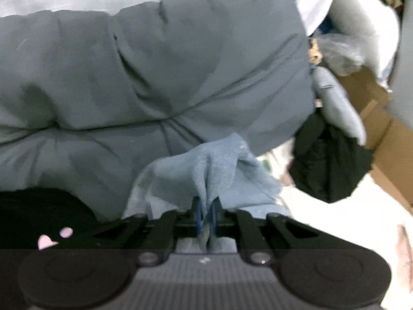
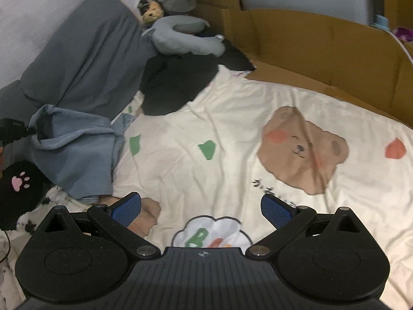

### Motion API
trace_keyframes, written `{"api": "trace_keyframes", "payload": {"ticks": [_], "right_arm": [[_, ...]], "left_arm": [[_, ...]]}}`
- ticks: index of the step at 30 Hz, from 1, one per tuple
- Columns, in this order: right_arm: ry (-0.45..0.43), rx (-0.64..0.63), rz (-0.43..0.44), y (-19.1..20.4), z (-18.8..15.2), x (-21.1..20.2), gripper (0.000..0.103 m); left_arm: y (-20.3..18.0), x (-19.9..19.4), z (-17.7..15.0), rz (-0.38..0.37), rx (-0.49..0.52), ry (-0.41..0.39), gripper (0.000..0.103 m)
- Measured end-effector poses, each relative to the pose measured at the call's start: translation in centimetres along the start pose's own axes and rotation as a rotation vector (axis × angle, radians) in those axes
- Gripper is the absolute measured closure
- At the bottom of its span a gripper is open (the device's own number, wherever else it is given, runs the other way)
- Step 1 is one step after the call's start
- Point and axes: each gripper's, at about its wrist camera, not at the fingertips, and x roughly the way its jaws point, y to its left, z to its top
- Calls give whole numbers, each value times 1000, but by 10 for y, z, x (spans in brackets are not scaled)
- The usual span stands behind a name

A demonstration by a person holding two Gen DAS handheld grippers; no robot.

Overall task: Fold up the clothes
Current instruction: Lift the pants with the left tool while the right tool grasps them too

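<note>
- Closest to the left wrist camera, the left gripper (image 1: 205, 213) had its blue-padded jaws clenched on a thin bunched pinch of the pale blue soft knit garment (image 1: 204, 173). With so little cloth between the pads, the fabric could have slid out under any sharp pull.
- In the right wrist view, that pale blue garment (image 2: 74, 152) lay crumpled at the left edge of the cream cartoon-bear bedsheet (image 2: 232, 129), partly against the grey quilted duvet (image 2: 85, 59). It could have snagged or dragged on the duvet when lifted.
- Over the sheet, the right gripper (image 2: 201, 208) hovered with its jaws spread wide and nothing between them, well apart from the garment. Held by one point alone, the garment would likely have hung twisted rather than spread flat.
- A black garment (image 2: 175, 87) lay just beyond the blue one, and a black fuzzy item with a pink paw print (image 2: 19, 183) lay beside it. A careless grab by the free gripper could have caught either by mistake.
- Both views were blurred, so the garment's edges and type could not be told; picking a wrong corner was a risk.
</note>
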Motion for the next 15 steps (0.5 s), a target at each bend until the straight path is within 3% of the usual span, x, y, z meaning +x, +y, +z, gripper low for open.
{"api": "trace_keyframes", "payload": {"ticks": [7, 15], "right_arm": [[-16, -65, 68, 26, 15, 11, 2], [-22, -200, 192, 75, 25, 30, 2]], "left_arm": [[-24, -26, -13, -135, 22, 21, 96], [-63, -42, -47, -305, 40, 113, 96]]}}
